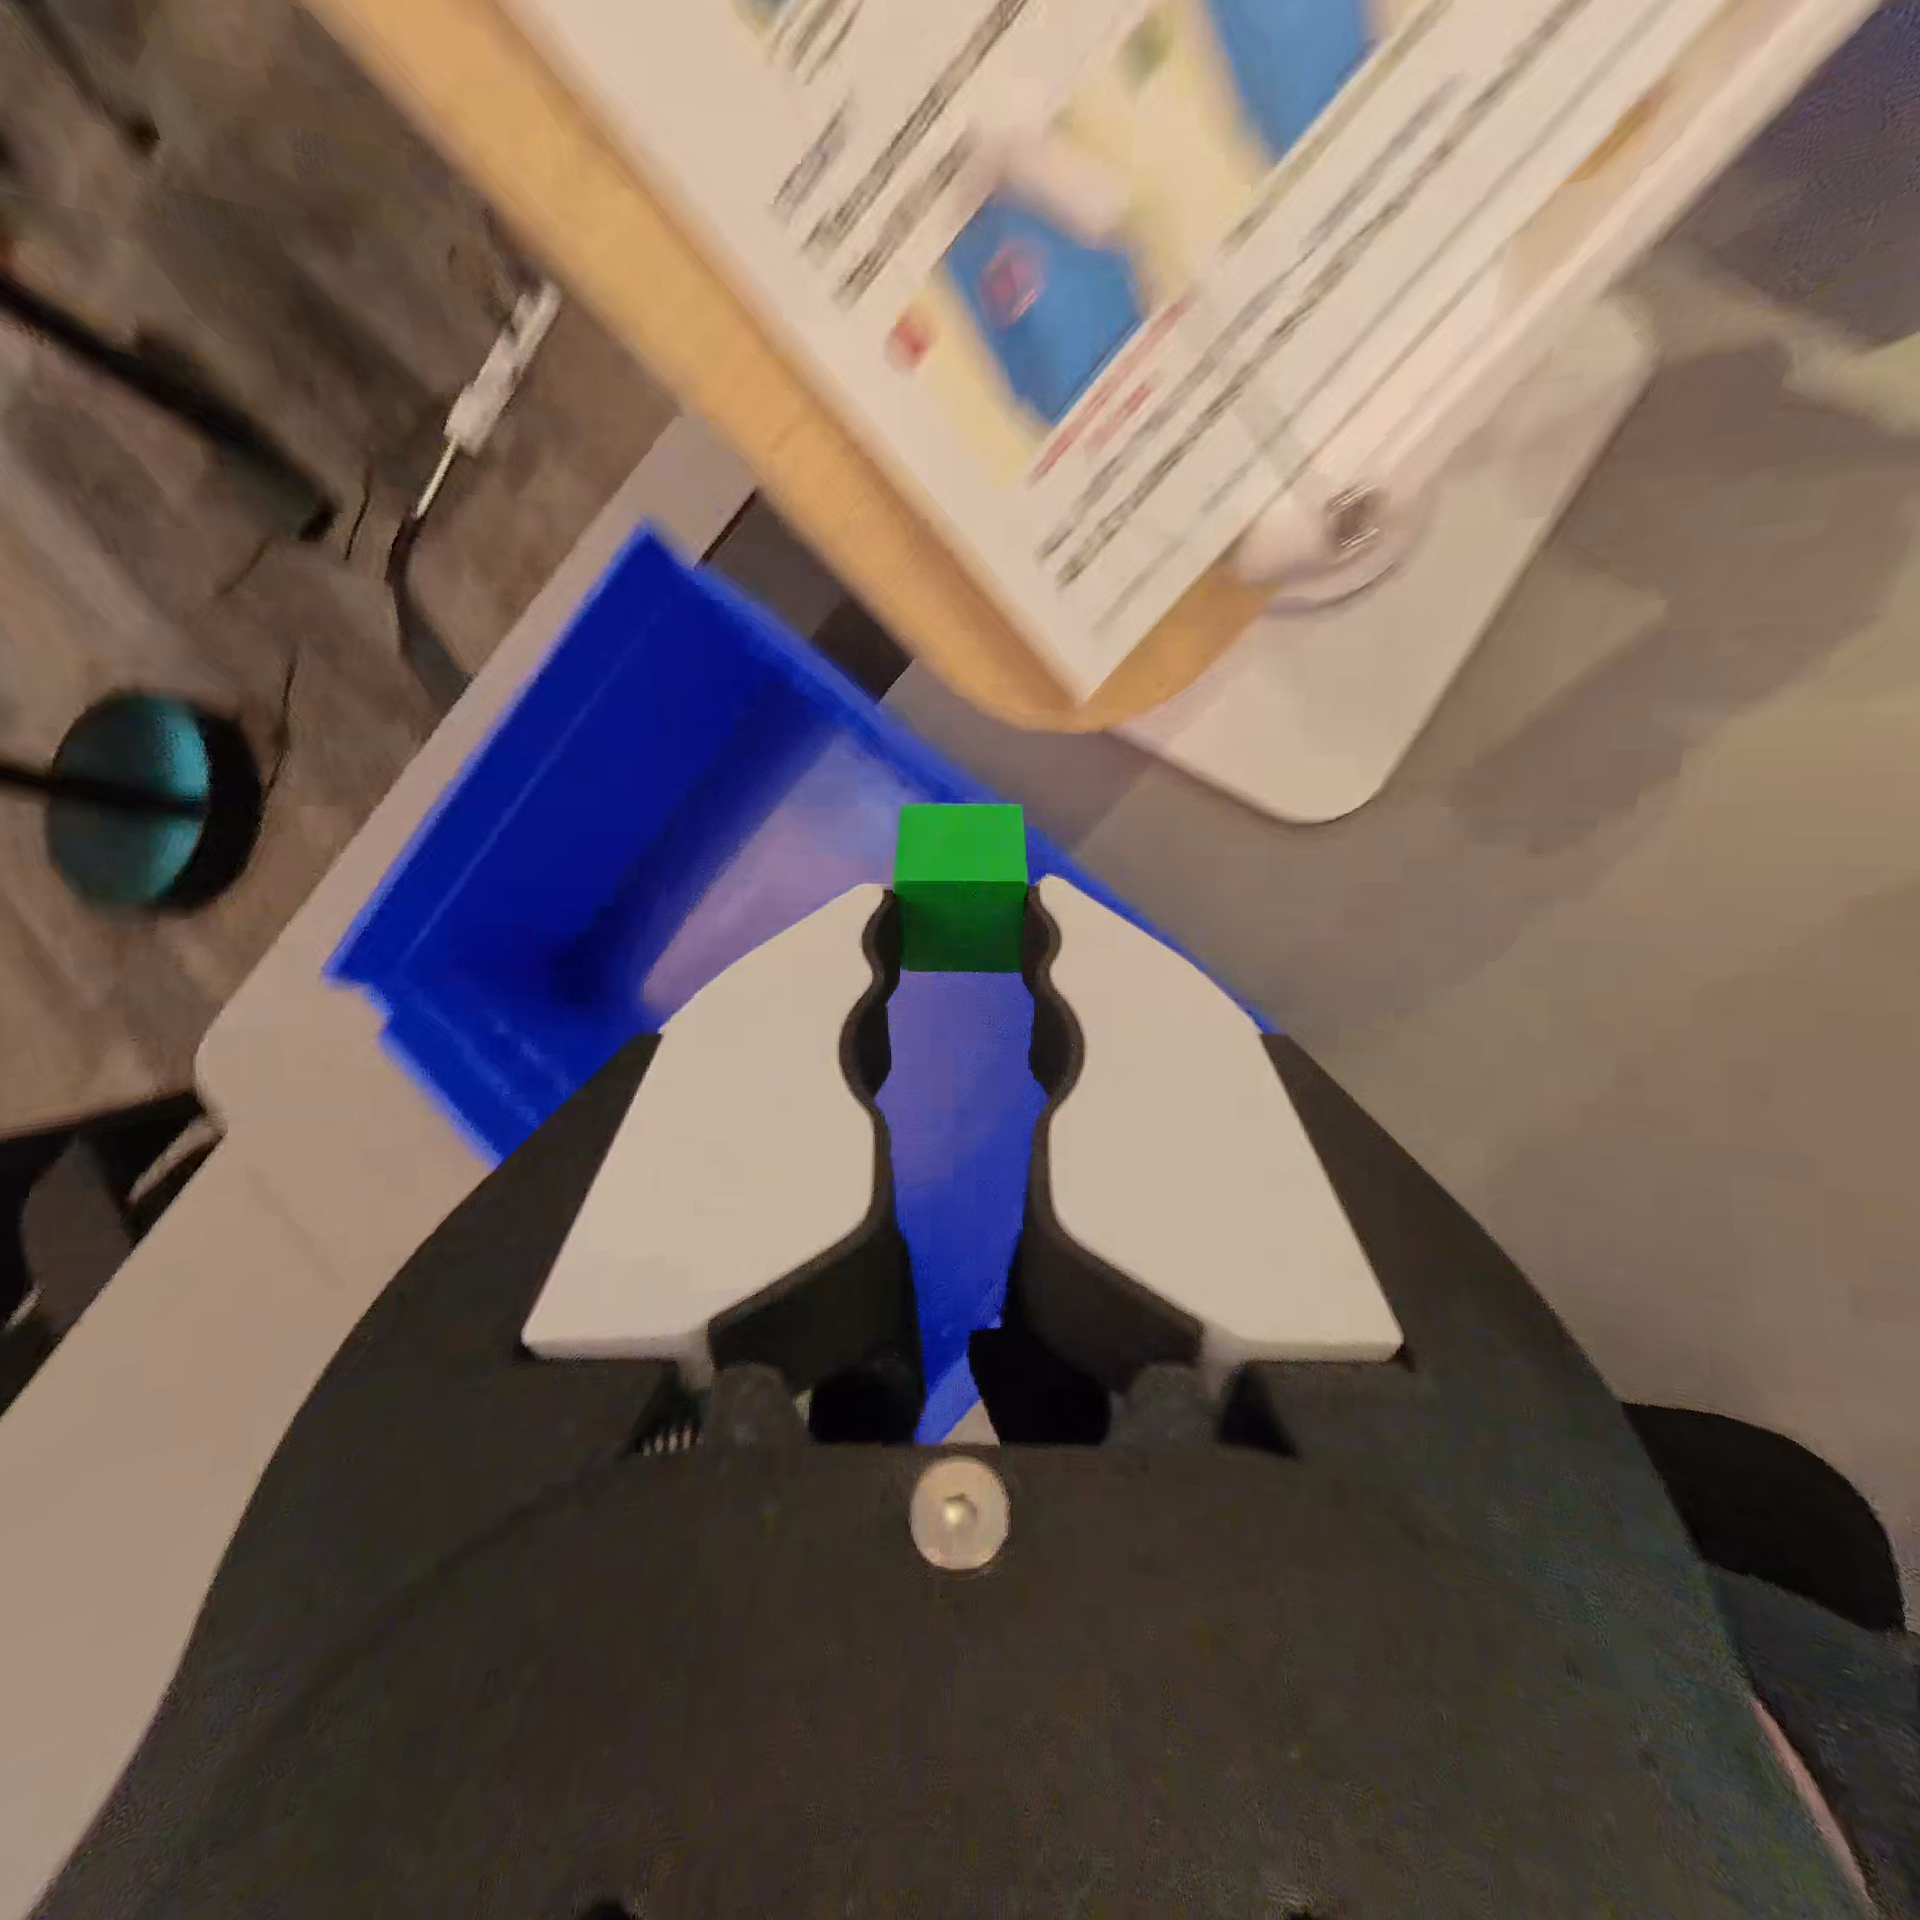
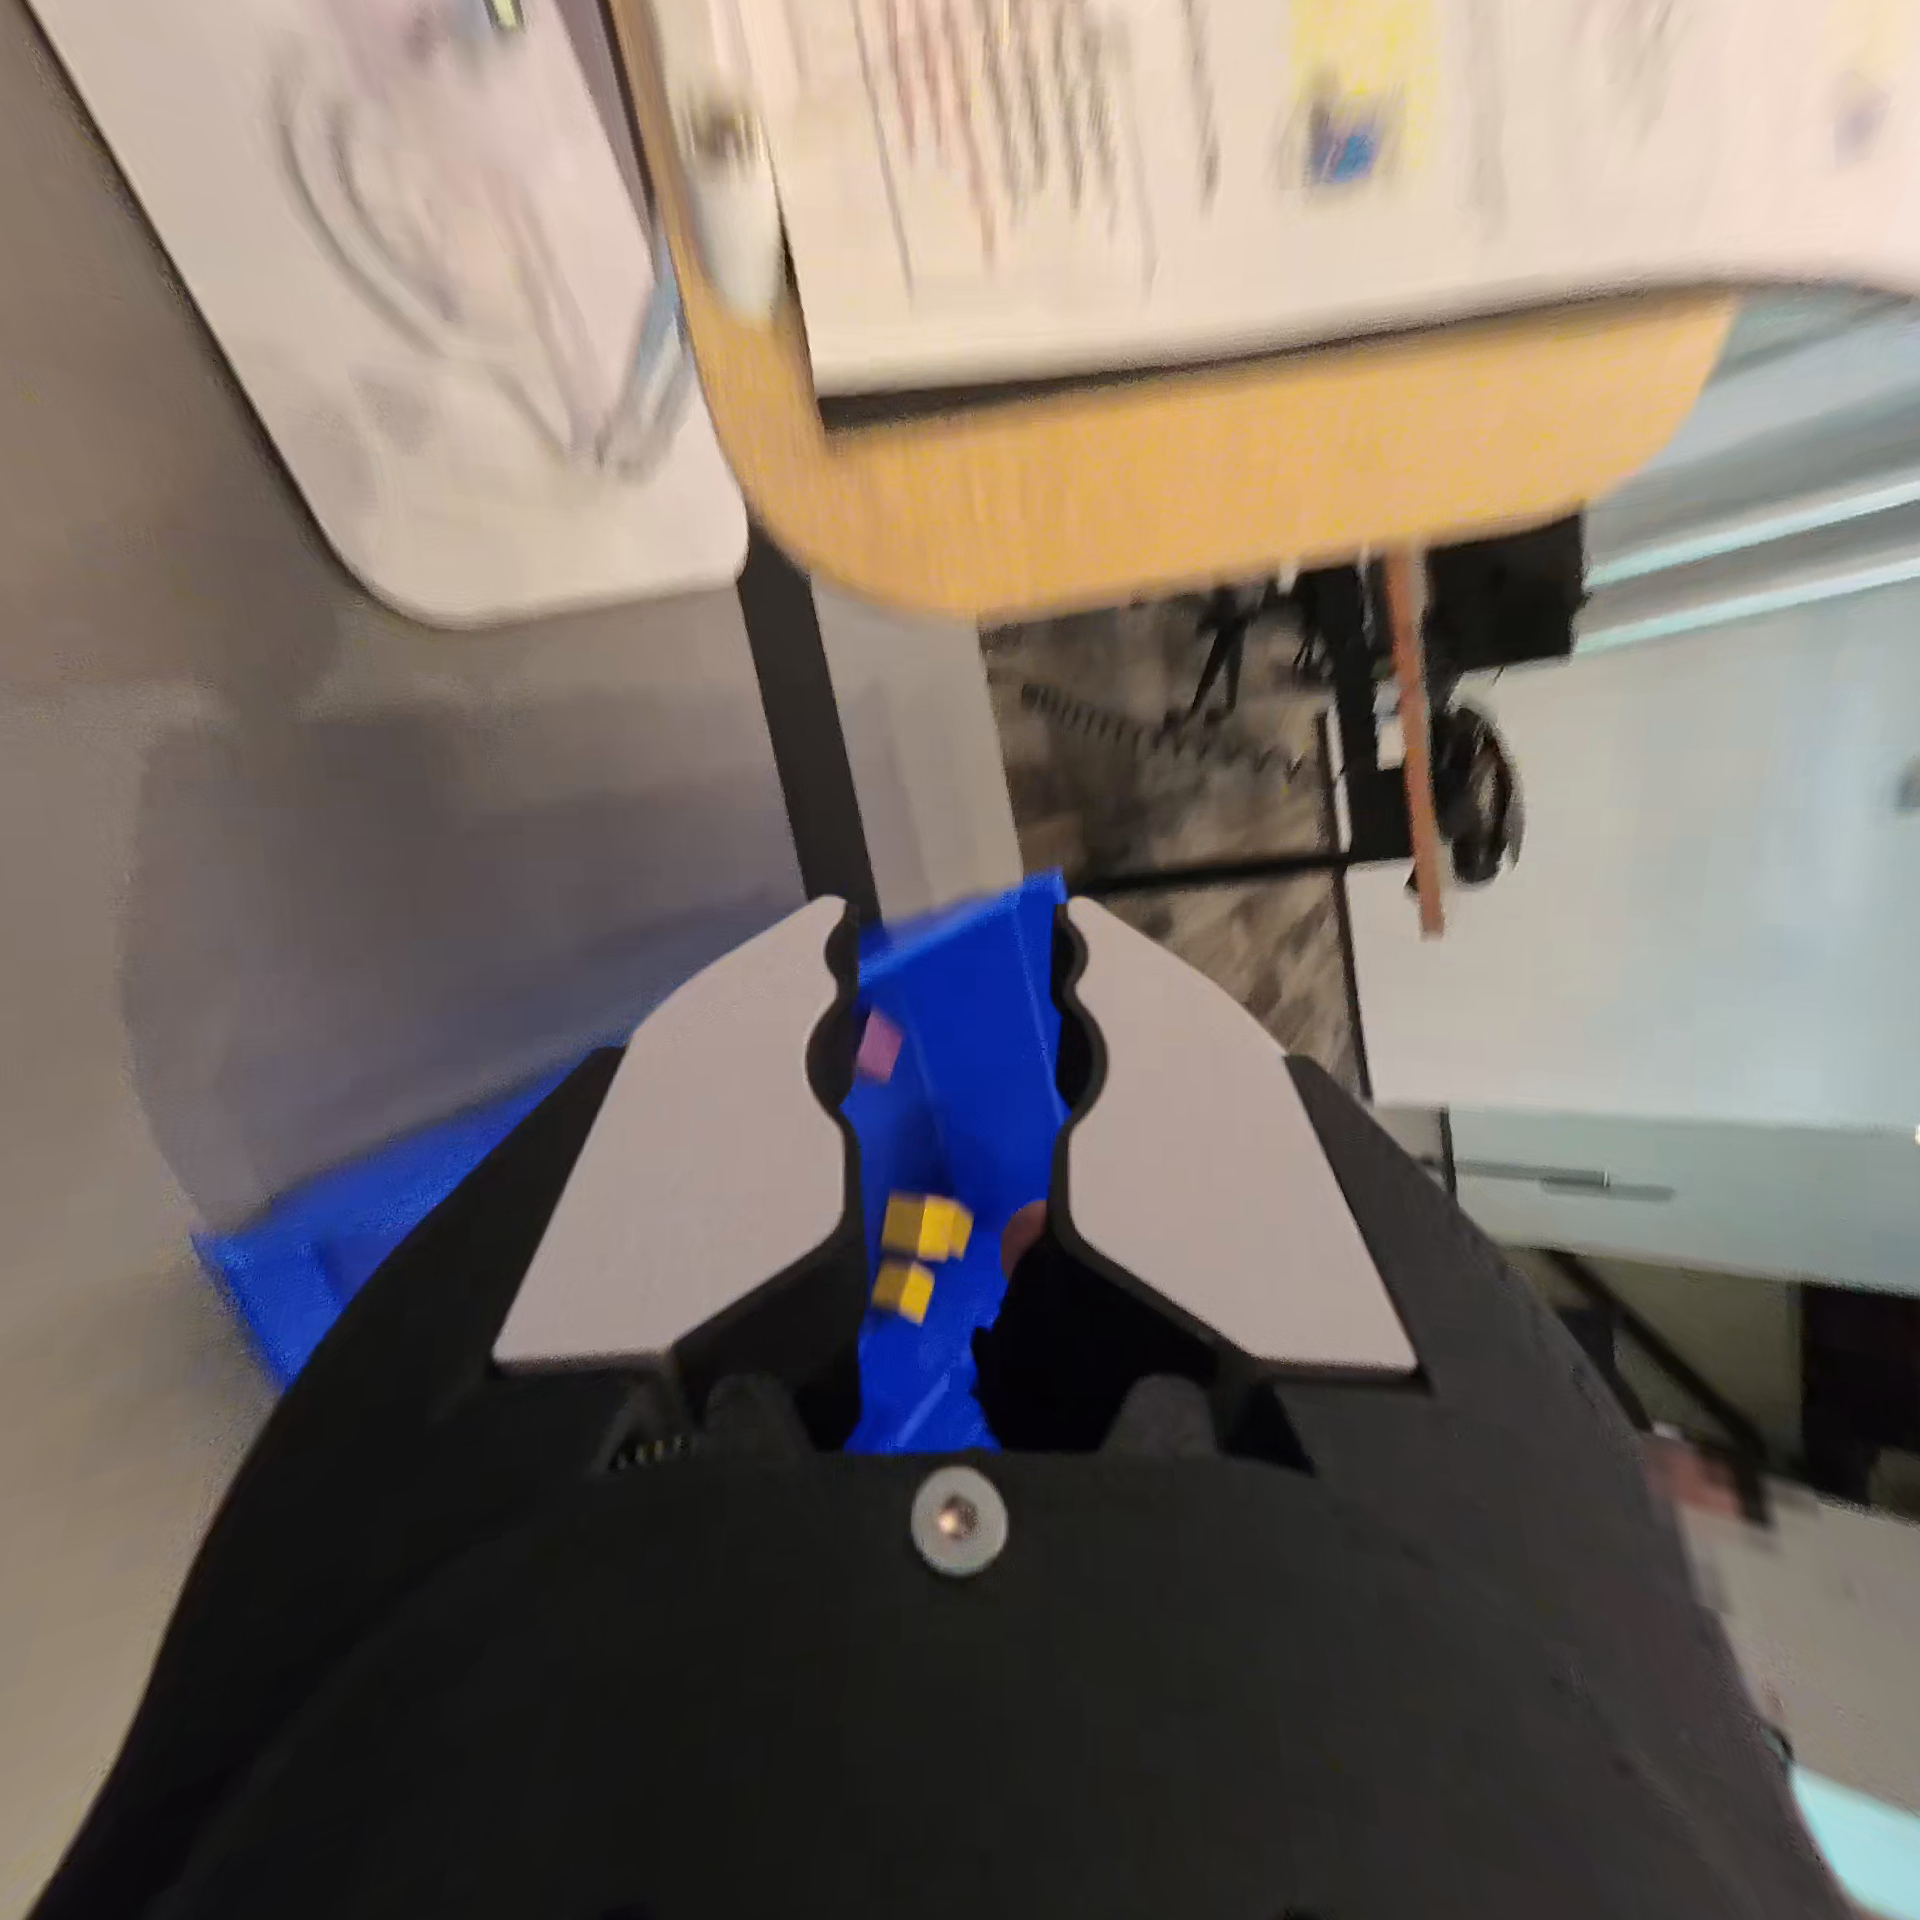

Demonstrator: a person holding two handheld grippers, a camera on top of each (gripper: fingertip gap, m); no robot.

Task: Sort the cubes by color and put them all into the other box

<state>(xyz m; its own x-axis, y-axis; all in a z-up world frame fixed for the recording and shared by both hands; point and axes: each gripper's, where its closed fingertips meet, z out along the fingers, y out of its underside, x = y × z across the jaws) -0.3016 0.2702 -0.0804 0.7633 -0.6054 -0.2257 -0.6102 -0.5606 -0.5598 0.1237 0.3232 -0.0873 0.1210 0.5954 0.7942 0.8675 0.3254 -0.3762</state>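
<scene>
Everything is placed relative to the box (image 1: 582,862), which rests on the table (image 1: 1558,1039) at its corner edge. A cube (image 1: 960,883) is held above the near side of the box, clamped between the fingertips of the left gripper (image 1: 960,914). Behind the box, a board (image 1: 935,364) bearing printed sheets is seen. Left of the box, beyond the table edge, the floor (image 1: 156,364) is found.

In the right wrist view, a box (image 2: 966,1039) is seen between the parted fingers of the right gripper (image 2: 958,935), and three cubes (image 2: 925,1226) lie inside it.
</scene>
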